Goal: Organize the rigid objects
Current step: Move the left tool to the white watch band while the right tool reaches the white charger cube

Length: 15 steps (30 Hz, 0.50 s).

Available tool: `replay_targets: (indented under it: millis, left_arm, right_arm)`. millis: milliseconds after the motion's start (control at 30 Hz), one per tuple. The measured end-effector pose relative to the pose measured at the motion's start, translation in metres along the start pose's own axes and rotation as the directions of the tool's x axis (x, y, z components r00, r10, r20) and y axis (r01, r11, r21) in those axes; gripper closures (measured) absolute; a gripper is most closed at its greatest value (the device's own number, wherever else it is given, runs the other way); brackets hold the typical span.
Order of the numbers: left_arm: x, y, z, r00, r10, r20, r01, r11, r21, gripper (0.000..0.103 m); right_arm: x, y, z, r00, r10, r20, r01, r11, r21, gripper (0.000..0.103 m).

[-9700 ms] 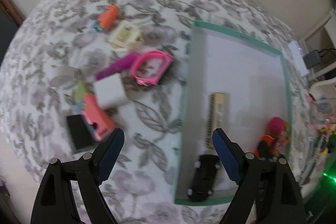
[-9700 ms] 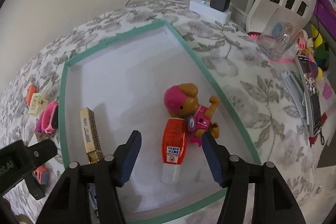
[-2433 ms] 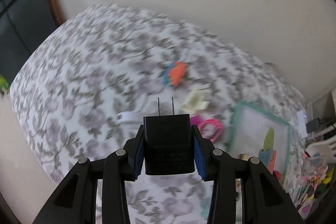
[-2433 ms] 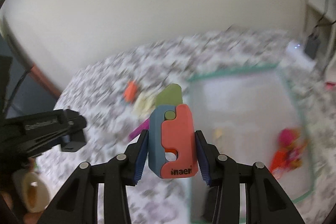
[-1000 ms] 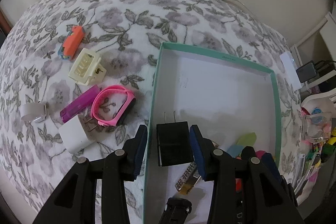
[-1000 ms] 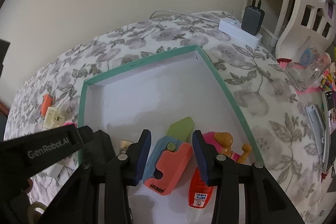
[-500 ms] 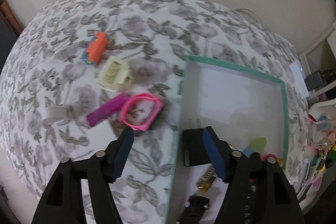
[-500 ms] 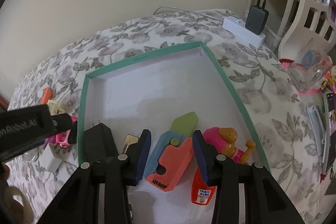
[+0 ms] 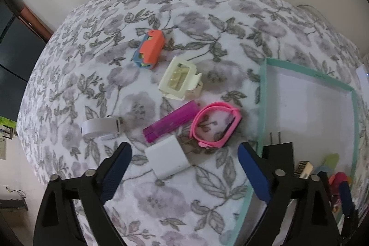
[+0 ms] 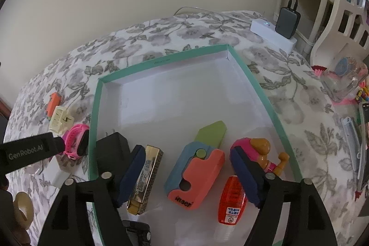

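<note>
Floral bedcover (image 9: 189,15) under everything, and your teal-rimmed box (image 10: 161,60) sits on it. Your right gripper (image 10: 189,176) hangs over the box, jaws opening, pads clear of the coral-and-blue folding toy (image 10: 196,174) lying on the box floor between them. The black charger (image 10: 113,149) rests in the box's near-left corner, beside the gold harmonica (image 10: 145,179). Your left gripper (image 9: 184,172) is opening too, nothing gripped, above the white charger (image 9: 167,160) on the cover, near the pink band (image 9: 215,123) and purple stick (image 9: 171,121).
</note>
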State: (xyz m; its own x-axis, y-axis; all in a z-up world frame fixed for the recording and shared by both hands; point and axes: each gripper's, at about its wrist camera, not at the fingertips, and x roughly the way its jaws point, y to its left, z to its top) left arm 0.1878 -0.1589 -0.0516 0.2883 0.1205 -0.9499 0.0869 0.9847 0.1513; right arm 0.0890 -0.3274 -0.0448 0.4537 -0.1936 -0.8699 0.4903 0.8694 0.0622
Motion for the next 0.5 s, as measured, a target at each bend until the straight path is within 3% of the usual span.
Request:
replay_targets:
  millis: [133,200,500]
  left_arm:
    - [0.000,0.005,0.000,1.000,0.001,-0.001,-0.001,1.000,-0.008,0.008]
    - [-0.001,0.007,0.002,1.000,-0.002,0.003,0.002,1.000,-0.013,0.008]
    - [-0.016,0.022,0.011,0.999,-0.025,0.040,0.027,0.998,-0.052,0.008]
  right_arm:
    - [-0.001,0.000,0.000,1.000,0.006,0.008,-0.006,1.000,0.006,0.012]
    - [-0.001,0.000,-0.001,1.000,0.002,0.013,-0.002,1.000,0.006,0.001]
    - [-0.002,-0.001,-0.001,1.000,0.000,0.013,-0.001,1.000,0.024,0.000]
